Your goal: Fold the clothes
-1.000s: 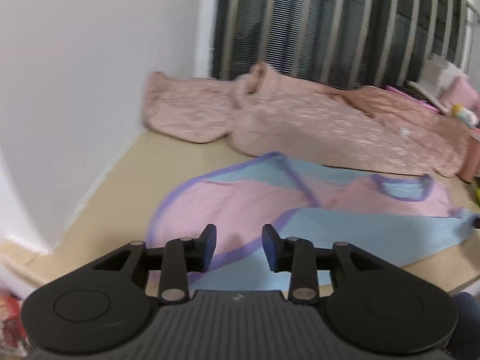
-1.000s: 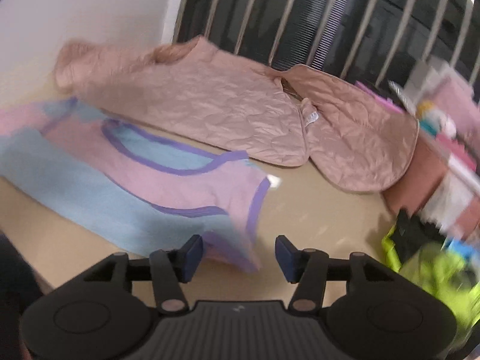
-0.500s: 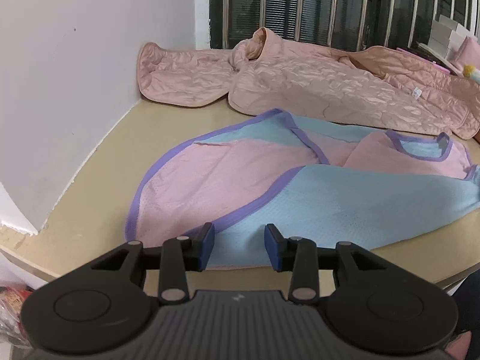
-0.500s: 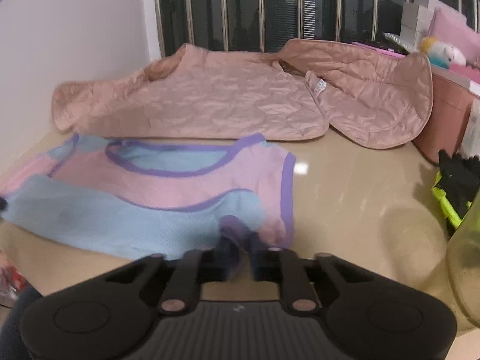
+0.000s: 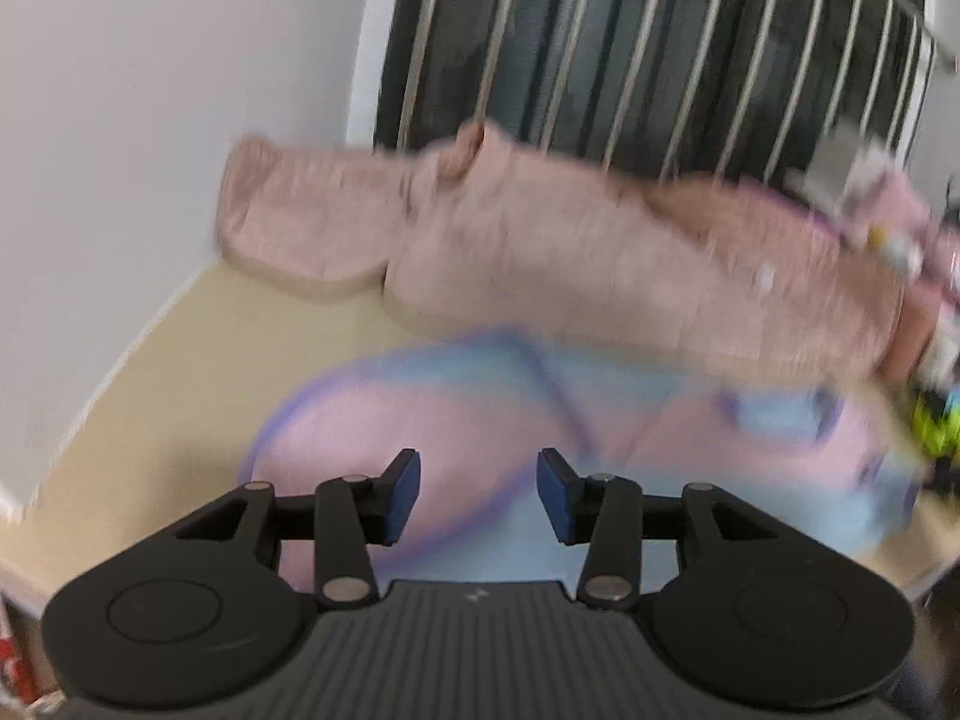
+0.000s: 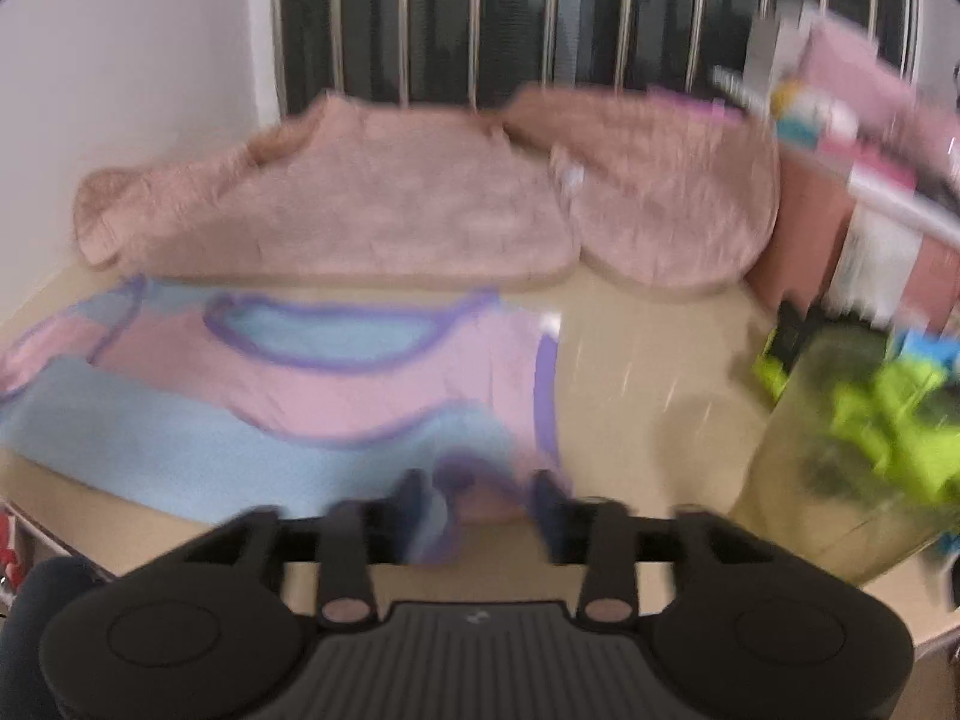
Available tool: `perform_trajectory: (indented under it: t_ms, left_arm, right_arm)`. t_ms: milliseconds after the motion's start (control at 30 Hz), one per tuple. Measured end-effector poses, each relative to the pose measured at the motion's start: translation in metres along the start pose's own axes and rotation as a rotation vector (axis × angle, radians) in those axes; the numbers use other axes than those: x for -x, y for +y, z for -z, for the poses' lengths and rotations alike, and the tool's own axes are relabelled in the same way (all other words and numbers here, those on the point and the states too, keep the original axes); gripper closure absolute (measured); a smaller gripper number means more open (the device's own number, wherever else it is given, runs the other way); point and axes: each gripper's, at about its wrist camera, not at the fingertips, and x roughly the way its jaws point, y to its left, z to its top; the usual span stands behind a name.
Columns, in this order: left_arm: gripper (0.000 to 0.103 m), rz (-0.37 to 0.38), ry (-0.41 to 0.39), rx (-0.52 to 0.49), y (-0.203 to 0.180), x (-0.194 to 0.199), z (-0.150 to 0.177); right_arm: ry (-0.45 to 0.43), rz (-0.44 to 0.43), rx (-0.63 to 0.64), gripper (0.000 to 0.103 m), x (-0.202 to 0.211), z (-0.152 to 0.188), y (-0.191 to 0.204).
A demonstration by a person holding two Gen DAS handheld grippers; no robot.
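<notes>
On near half of the beige desk [image 6: 636,372] lies a pink/blue top [image 6: 312,384] w/ purple trim, spread flat, neck hole facing far side. Its blue lower part runs along the near desk edge. Both views blurred, so fine detail is lost.

Left tongs [image 5: 478,495]: jaws apart, have just been opening; nothing pinched between the blue pads. Through the gap only the top [image 5: 456,438] shows, below and beyond the tips — pink panel at left, blue at right, purple seam crossing between. Can't tell if the tips touch the cloth.

Right tongs [image 6: 480,510]: jaws apart, have just been opening. A bunched purple-edged corner of the top sits in the gap, nearer the left finger; pads don't seem to press it, though blur makes contact hard to judge.

Far side: quilted peach jacket [image 6: 384,204] laid across the desk along a barred window [image 6: 540,12], sleeve reaching toward the white wall [image 5: 150,120] at left. Same jacket [image 5: 570,252] in left view, just beyond the top, edges close or overlapping — can't tell which.

Right side: stack of pink/white boxes [image 6: 870,168] against the jacket's right end; nearer, a neon-yellow and black item [image 6: 876,414] w/ a clear container [image 6: 798,480] in front of it, well apart from the top.
</notes>
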Motion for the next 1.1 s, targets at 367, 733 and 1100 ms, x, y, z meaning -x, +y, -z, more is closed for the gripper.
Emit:
perform_trajectory:
  t_ms: [367, 733, 1100]
  left_arm:
    - [0.054, 0.052, 0.188, 0.181, -0.03, -0.158, -0.062]
    - [0.103, 0.153, 0.1, 0.353, -0.014, -0.127, -0.039]
    - [0.059, 0.114, 0.089, 0.287, -0.019, -0.093, -0.03]
  right_arm:
    - [-0.019, -0.145, 0.103, 0.048, 0.004, 0.009, 0.059]
    - [0.029, -0.198, 0.097, 0.048, -0.009, 0.022, 0.067]
    - [0.019, -0.232, 0.111, 0.048, -0.025, 0.01, 0.068]
